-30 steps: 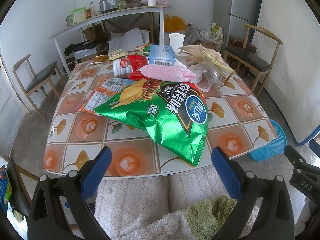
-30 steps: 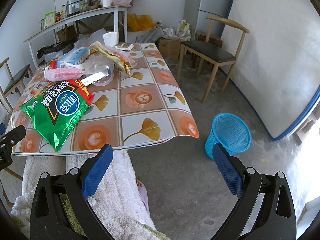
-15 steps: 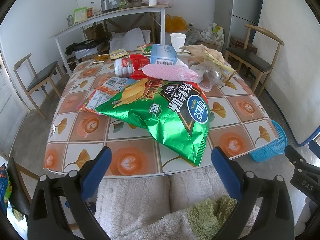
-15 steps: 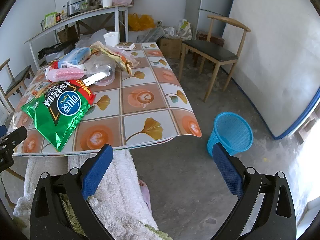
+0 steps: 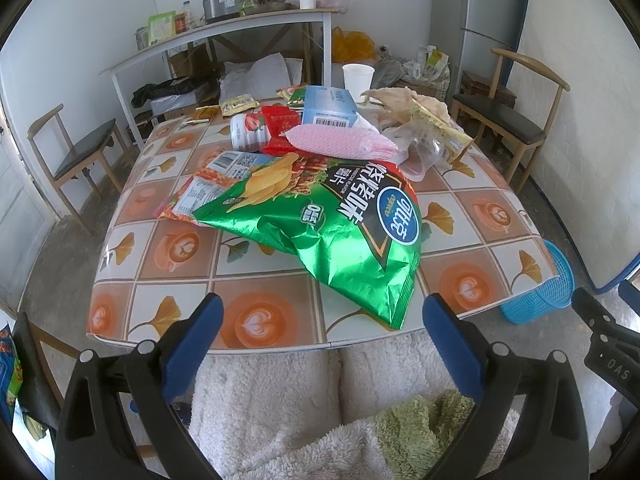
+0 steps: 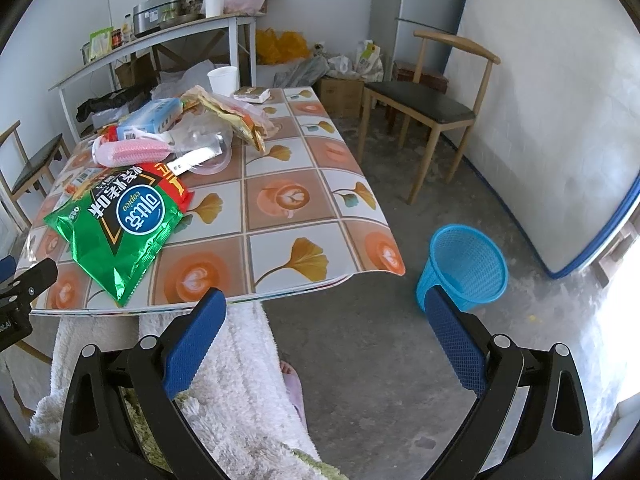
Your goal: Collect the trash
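A big green chip bag [image 5: 332, 224] [image 6: 120, 224] lies on the patterned table [image 5: 256, 324] [image 6: 288, 240], its corner near the front edge. Behind it sit a pink packet [image 5: 340, 142], a light-blue box [image 5: 329, 106], a red wrapper, a clear plastic bag [image 5: 424, 148] and a white paper cup [image 5: 357, 76]. A blue mesh bin [image 6: 464, 266] [image 5: 540, 292] stands on the floor right of the table. My left gripper [image 5: 320, 316] is open, just short of the table edge. Over the floor, between table and bin, my right gripper [image 6: 324, 312] is open and holds nothing.
Wooden chairs stand at the left [image 5: 76, 152] and right [image 6: 432, 108] of the table. A white shelf table [image 5: 224, 36] with pots lines the back wall. A person's fluffy white robe [image 5: 280, 400] fills the foreground under both grippers.
Both views have shifted slightly: the table and chip bag sit a little closer and more centred. Both grippers remain open.
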Tool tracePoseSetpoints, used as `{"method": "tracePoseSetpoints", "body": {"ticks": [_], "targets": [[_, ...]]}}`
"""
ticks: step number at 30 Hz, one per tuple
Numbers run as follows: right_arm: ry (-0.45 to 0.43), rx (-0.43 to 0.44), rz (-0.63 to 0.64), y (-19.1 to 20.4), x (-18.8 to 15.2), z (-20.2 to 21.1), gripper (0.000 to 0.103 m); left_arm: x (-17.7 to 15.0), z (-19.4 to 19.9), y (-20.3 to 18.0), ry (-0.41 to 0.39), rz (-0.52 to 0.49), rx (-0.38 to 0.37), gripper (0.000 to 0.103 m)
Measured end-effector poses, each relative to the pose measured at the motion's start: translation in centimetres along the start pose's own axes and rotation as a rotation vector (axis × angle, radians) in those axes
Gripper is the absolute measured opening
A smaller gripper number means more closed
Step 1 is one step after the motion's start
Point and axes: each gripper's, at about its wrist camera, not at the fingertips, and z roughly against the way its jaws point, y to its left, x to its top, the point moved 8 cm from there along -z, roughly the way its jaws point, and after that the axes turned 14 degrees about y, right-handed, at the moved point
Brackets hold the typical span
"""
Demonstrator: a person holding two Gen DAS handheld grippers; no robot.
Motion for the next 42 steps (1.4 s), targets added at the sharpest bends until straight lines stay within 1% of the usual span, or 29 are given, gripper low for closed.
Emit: {"method": "tracePoseSetpoints", "body": {"ticks": [7, 14, 18, 27, 30, 33, 37, 39, 42], "targets": [[-0.003, 0.055, 0.002, 0.6, 1.0, -0.3, 0.095, -0.6, -0.4, -0.2, 0.013, -0.003, 0.015, 0.098], [0.034, 0.124, 0.018, 2.1, 3.2, -1.4, 0.095, -0.7, -0.3, 1.1, 0.003, 0.056, -0.020, 0.098], [0.060, 0.159, 0.039, 3.3, 4.7, -2.0, 0.095, -0.7, -0.8, 2.2, 0.015, 0.094, -0.034, 0.098], [0.067, 0.166, 0.132, 7.0, 8.1, -2.2, 0.095, 0.2, -1.8, 4.0, 0.025, 0.113, -0.039, 0.098], [0.051, 0.160, 0.176, 8.5, 9.2, -2.1, 0.095, 1.0, -2.2, 4.7, 0.023, 0.122, -0.055, 0.098], [0.017, 0.151, 0.204, 9.7, 10.4, -1.8, 0.095, 2.3, -1.8, 5.4, -0.017, 0.117, -0.096, 0.098], [-0.022, 0.194, 0.198, 10.4, 12.1, -1.2, 0.095, 4.3, -0.1, 6.1, -0.141, 0.098, -0.197, 0.098], [-0.045, 0.221, 0.186, 10.4, 12.6, -0.8, 0.095, 5.3, 0.7, 6.1, -0.210, 0.071, -0.231, 0.098], [-0.061, 0.251, 0.146, 9.7, 12.8, -1.1, 0.095, 6.8, 1.4, 5.8, -0.270, 0.016, -0.264, 0.098]]}}
